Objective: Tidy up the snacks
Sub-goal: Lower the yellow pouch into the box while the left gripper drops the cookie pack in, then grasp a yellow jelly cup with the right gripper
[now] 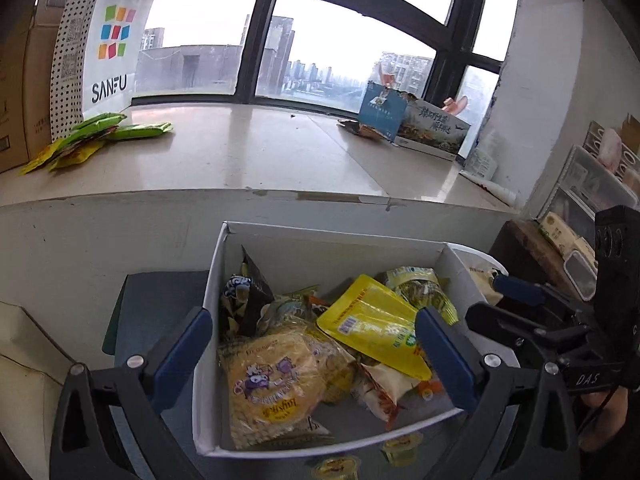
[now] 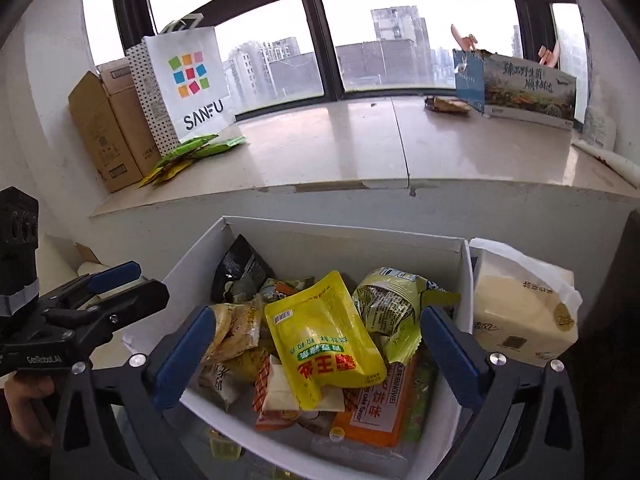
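White cardboard box (image 1: 224, 280) brims with loose snack packets beneath the left gripper (image 1: 316, 356) and right gripper (image 2: 316, 356), both spread wide and empty; a careless grab could crush the glossy yellow pouch (image 2: 320, 332).

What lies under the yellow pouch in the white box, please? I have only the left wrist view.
Observer: A flat orange packet lies under the yellow pouch, toward the near right corner of the white box.
Operator: Thank you. What is the white thing just right of the box?
Observer: A tissue pack in a thin plastic bag, outside the box's right wall.
Operator: Is the right gripper holding anything?
Observer: No. The right gripper has its jaws wide open over the snacks, pressing on nothing.
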Tool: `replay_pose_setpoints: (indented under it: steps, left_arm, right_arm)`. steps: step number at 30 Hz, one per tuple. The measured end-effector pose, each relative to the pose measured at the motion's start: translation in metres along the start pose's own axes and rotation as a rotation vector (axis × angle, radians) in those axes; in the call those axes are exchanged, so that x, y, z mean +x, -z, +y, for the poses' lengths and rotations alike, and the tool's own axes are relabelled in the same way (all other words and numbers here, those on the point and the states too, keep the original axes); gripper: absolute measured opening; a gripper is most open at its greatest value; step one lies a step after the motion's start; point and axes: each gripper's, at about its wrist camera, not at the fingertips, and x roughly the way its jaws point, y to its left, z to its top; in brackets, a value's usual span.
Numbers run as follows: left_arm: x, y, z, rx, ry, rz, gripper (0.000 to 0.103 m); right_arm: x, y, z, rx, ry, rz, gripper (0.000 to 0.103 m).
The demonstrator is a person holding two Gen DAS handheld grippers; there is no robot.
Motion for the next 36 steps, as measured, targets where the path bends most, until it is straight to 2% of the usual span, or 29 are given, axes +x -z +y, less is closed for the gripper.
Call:
replay_pose_setpoints:
  steps: [5,9,14,18,20,23,26,29,32,36]
  left_arm:
    - [-0.042,0.022,-0.027,0.09,0.018,-0.059,0.103]
    - [-0.077,0.052,-0.047,0.123,0.044,-0.106,0.103]
    - [-0.118,0.108,-0.069,0.129,0.079,-0.141,0.103]
    - [-0.142,0.151,-0.076,0.131,0.082,-0.129,0.103]
    - [-0.152,0.17,-0.074,0.098,0.084,-0.116,0.103]
    - [-0.164,0.188,-0.07,0.07,0.043,-0.109,0.103]
    - [-0.177,0.197,-0.062,0.018,0.041,-0.123,0.103]
    - [-0.186,0.202,-0.057,-0.022,0.076,-0.132,0.103]
    - [-0.19,0.204,-0.058,-0.012,0.065,-0.136,0.103]
    - [-0.189,0.207,-0.058,-0.016,0.072,-0.126,0.103]
  right_arm:
    - [-0.048,0.021,0.017,-0.095,-0.018,-0.106,0.103]
    - [-0.09,0.055,0.034,-0.198,-0.007,-0.181,0.103]
    - [-0.131,0.101,0.034,-0.175,-0.064,-0.202,0.103]
    - [-0.15,0.149,0.029,-0.122,-0.059,-0.186,0.103]
    - [-0.153,0.17,0.025,-0.085,-0.067,-0.171,0.103]
    - [-0.151,0.197,0.019,-0.025,-0.131,-0.149,0.103]
    - [-0.143,0.213,0.023,-0.036,-0.133,-0.112,0.103]
    - [-0.137,0.214,0.031,-0.071,-0.079,-0.089,0.103]
    - [-0.127,0.21,0.034,-0.087,-0.026,-0.065,0.103]
    - [-0.103,0.195,0.031,-0.071,0.001,-0.009,0.103]
